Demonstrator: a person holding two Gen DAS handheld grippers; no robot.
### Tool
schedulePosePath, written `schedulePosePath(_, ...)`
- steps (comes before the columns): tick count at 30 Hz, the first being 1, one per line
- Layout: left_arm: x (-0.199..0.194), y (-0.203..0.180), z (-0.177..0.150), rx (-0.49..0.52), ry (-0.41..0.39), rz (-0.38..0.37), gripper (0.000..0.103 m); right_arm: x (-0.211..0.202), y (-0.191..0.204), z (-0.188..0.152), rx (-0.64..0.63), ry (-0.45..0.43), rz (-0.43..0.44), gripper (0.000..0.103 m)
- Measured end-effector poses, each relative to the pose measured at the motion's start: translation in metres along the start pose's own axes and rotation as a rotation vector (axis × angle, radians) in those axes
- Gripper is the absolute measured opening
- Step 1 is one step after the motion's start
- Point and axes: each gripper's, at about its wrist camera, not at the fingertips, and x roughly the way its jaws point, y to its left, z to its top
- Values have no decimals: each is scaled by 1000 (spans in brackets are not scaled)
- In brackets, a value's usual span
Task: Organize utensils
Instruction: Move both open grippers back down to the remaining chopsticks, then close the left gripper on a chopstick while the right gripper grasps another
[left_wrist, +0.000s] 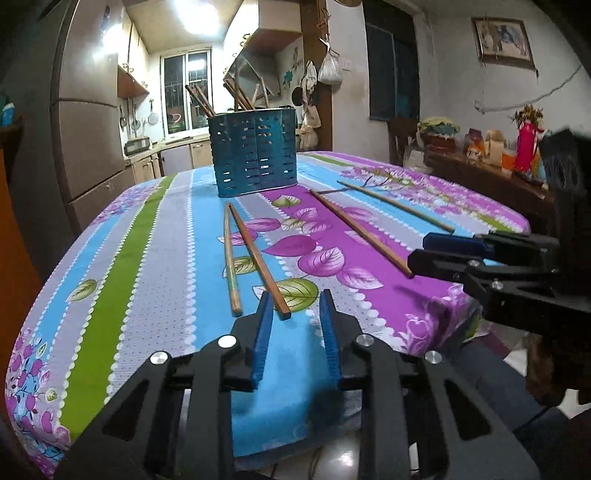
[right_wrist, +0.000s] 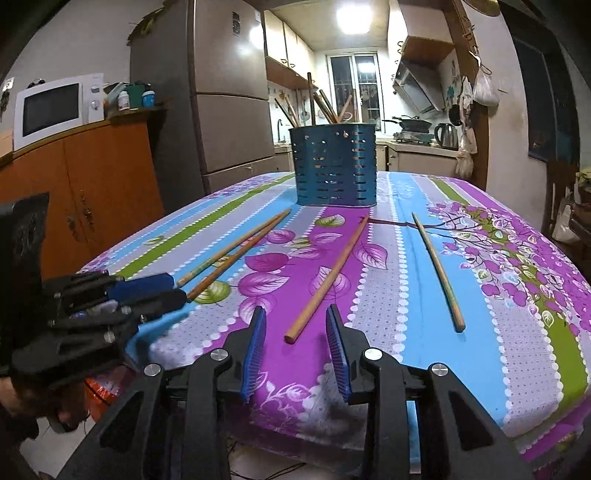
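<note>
Several wooden chopsticks lie loose on the flowered tablecloth (left_wrist: 110, 277). A teal perforated holder (left_wrist: 255, 151) (right_wrist: 334, 166) stands behind them with more chopsticks upright in it. My left gripper (left_wrist: 295, 306) is open at the table's near edge. The near end of a brown chopstick (left_wrist: 256, 258) (right_wrist: 236, 258) lies between its fingertips, close to the left pad, with a pale chopstick (left_wrist: 229, 258) just left of it. My right gripper (right_wrist: 296, 309) (left_wrist: 419, 251) is also open, with the near end of a third chopstick (right_wrist: 331, 273) (left_wrist: 362, 234) between its pads. A fourth chopstick (right_wrist: 437, 267) (left_wrist: 395, 206) lies further right.
The table's near edge runs just under both grippers, which sit side by side, the left one (right_wrist: 170, 288) close to the right. An orange cabinet (right_wrist: 92, 192) with a microwave (right_wrist: 55, 107) and a fridge (right_wrist: 229, 92) stand to the left. A cluttered sideboard (left_wrist: 491, 173) is at the right.
</note>
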Motion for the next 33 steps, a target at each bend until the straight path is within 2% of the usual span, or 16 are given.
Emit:
schedulePosePath(9,10,-1,-4,-13,1,12,23,14,4,-1,-11,11,-10,33)
schedulePosePath(15,11,-3,-5,-29,-12,9,22,19,0,-3,-8,8,-66,20)
schedulePosePath(28,17,0,-6,-76,-56,14,21,18,-3,-10,-23,-25,-105,19)
schedulePosePath(30,15,-1,-8,-84,-66,23,14,15,-2,-12,-24,-37,-112,19)
schedulePosePath(33,10,-2,-12,-97,-78,34,9,13,0,-15,-32,-49,-122,19)
